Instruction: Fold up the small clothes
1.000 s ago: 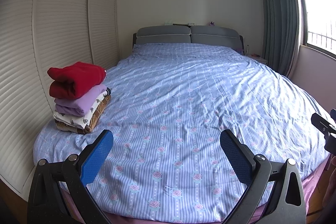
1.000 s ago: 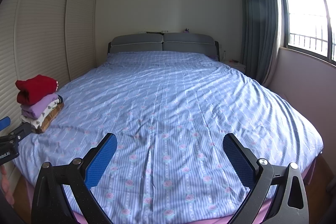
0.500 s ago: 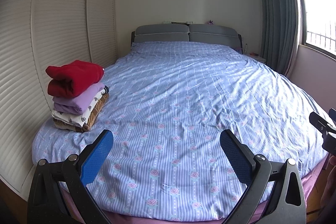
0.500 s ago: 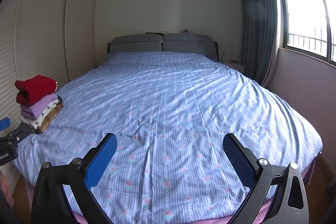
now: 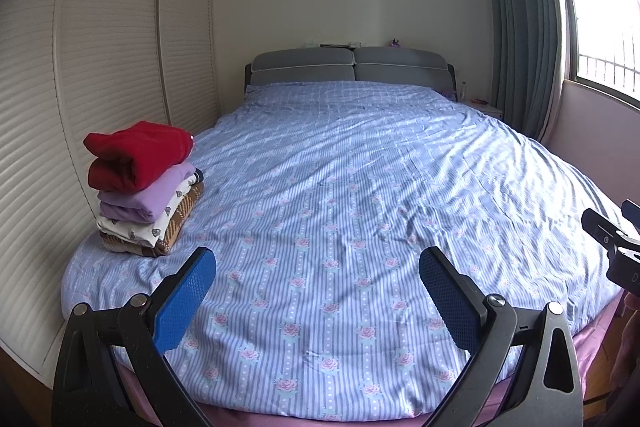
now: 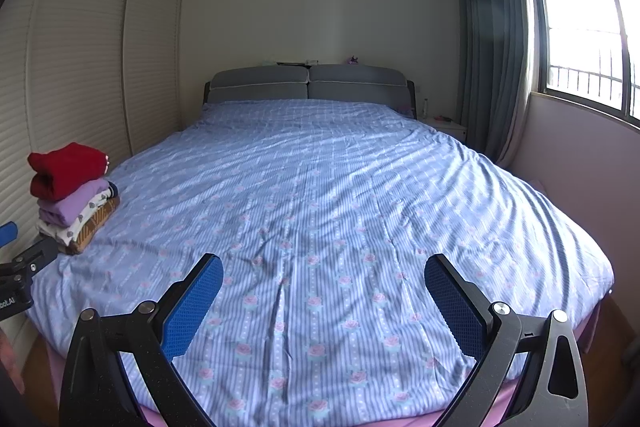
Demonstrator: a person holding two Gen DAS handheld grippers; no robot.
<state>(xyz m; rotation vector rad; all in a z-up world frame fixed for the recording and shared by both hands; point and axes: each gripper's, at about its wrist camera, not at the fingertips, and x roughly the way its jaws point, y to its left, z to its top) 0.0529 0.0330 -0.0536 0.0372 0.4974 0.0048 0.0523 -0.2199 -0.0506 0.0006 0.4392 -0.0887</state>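
Note:
A stack of folded clothes sits at the bed's front left corner, with a red garment on top, then a lilac one, a white patterned one and a brown one. The same stack of folded clothes shows at the left in the right wrist view. My left gripper hangs open over the foot of the bed, nothing between its blue pads. My right gripper is open too, empty, farther right along the foot. Each gripper's tip shows at the edge of the other's view.
The bed carries a blue striped floral cover, smooth apart from wrinkles. A louvred wardrobe runs close along the left side. A grey headboard, green curtain, window and small nightstand lie at the back right.
Both views have drawn back and lifted slightly from the bed, so the clothes stack and foot edge appear a little farther away. Both grippers stay open.

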